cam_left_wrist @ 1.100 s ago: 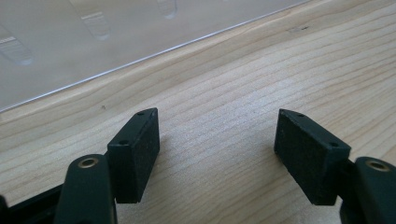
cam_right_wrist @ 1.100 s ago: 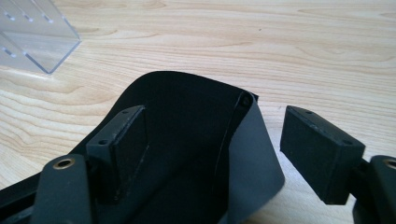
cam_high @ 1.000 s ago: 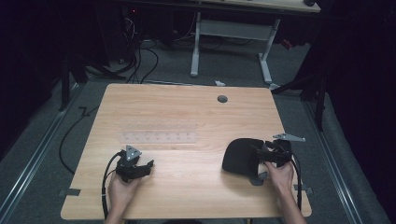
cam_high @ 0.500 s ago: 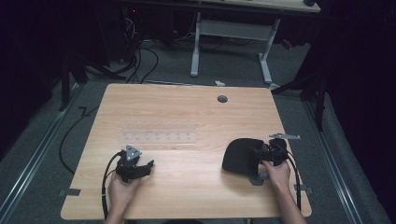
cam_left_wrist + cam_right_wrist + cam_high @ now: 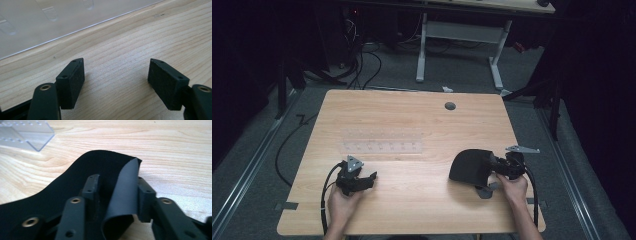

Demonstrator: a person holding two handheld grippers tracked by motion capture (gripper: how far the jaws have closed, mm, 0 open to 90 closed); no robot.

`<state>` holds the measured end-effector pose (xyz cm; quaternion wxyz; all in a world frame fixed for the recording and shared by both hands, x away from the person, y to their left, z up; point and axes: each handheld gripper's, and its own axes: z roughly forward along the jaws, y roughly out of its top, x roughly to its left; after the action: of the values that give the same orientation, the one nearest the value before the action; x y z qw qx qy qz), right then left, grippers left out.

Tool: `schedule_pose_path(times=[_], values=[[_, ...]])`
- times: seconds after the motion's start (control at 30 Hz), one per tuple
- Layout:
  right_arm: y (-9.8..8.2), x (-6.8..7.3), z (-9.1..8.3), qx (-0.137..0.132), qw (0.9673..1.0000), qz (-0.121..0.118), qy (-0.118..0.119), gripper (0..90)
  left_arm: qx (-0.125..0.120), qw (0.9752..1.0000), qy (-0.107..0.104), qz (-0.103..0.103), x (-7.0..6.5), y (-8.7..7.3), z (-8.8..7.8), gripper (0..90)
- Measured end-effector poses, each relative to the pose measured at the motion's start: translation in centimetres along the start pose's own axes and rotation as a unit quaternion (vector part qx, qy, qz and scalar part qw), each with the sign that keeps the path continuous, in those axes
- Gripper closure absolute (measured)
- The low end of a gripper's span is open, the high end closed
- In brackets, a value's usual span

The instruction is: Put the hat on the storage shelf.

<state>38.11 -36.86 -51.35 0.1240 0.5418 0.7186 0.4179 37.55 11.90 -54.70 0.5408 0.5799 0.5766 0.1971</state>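
A black flexible sheet (image 5: 468, 166) lies on the wooden table (image 5: 412, 115) at the right front, its near edge curled up. My right gripper (image 5: 495, 166) is at that edge. In the right gripper view the sheet (image 5: 75, 175) folds into a loose loop between my right gripper's (image 5: 117, 187) jaws, which have just been closing. The flap rests against one pad, and the loop is not squeezed flat. My left gripper (image 5: 368, 177) rests at the left front. Its jaws (image 5: 116, 72) are open over bare wood with nothing between them.
A clear plastic plate with small pegs (image 5: 382, 143) lies at the table's middle, also seen as a clear plate (image 5: 50, 20) and as a clear plate (image 5: 25, 132). A grey cable hole (image 5: 450, 105) sits near the far edge. Beyond the table are a desk frame (image 5: 459, 32) and floor cables.
The right gripper's jaws have narrowed around the curled edge of the black sheet, and the hand has shifted slightly. The left gripper has not moved.
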Motion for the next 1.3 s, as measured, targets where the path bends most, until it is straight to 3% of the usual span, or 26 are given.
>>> schedule_pose_path(times=[0.33,0.7,0.97,1.3], values=[[-0.8,0.1,-1.3,-0.017,0.999,-0.018,0.038,80.4,0.0,1.0,0.0,0.0,0.0,0.0,0.0,29.8],[-1.0,1.2,-2.9,-0.03,0.9955,-0.037,0.082,85.8,0.001,1.0,-0.001,0.001,0.0,0.0,0.0,29.8],[-1.1,2.3,-3.9,-0.041,0.9941,-0.04,0.092,86.3,0.001,1.0,0.004,-0.003,-0.2,0.0,0.1,28.1],[-0.9,3.6,-4.9,-0.059,0.9936,-0.046,0.085,86.5,0.0,0.9999,0.01,-0.009,-0.4,0.0,0.3,23.7]])
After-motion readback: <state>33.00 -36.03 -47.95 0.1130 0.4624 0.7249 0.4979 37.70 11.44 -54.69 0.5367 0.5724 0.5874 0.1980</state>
